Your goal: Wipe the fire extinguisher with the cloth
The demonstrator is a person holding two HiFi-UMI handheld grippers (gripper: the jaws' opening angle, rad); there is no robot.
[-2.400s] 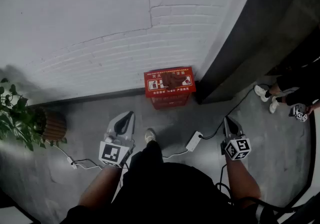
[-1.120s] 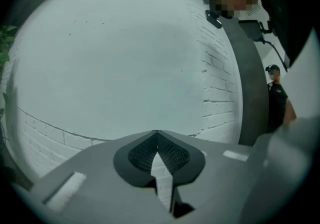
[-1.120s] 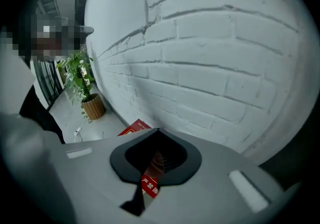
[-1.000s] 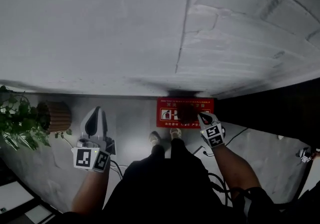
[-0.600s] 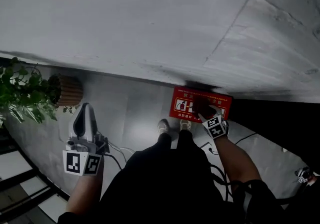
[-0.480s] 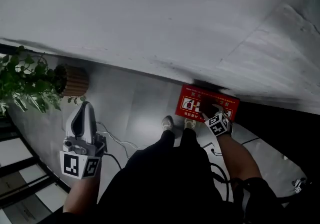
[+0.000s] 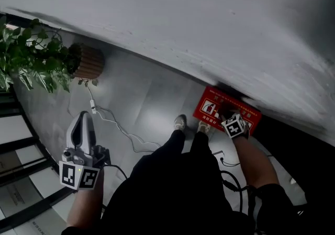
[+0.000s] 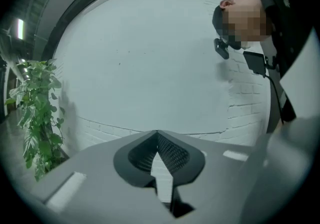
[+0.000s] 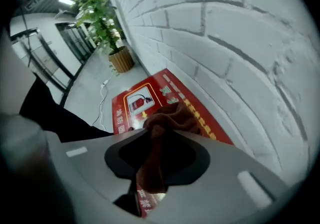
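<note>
A red fire-extinguisher box [image 7: 211, 109] stands on the floor against the white brick wall, and a dark red cloth [image 7: 227, 107] lies bunched on its lid. My right gripper [image 7: 227, 114] points down onto that lid. In the right gripper view the cloth [image 9: 171, 116] rises from the box lid [image 9: 142, 102] and runs down between the jaws of the right gripper [image 9: 153, 140], which have just been closing and now pinch it. My left gripper [image 7: 84, 116] hangs far to the left over bare floor; its tips [image 8: 157, 133] meet with nothing between them. No extinguisher itself is visible.
A potted plant [image 7: 32, 53] in a woven pot [image 7: 89, 63] stands at the wall to the left. A thin white cable [image 7: 116, 125] trails across the grey floor. My shoes [image 7: 179, 122] are just in front of the box. Dark door frames run along the left edge.
My right gripper has come down onto the box lid and taken hold of the cloth. My left gripper has swung out to the left, away from the box, and the head view has tilted.
</note>
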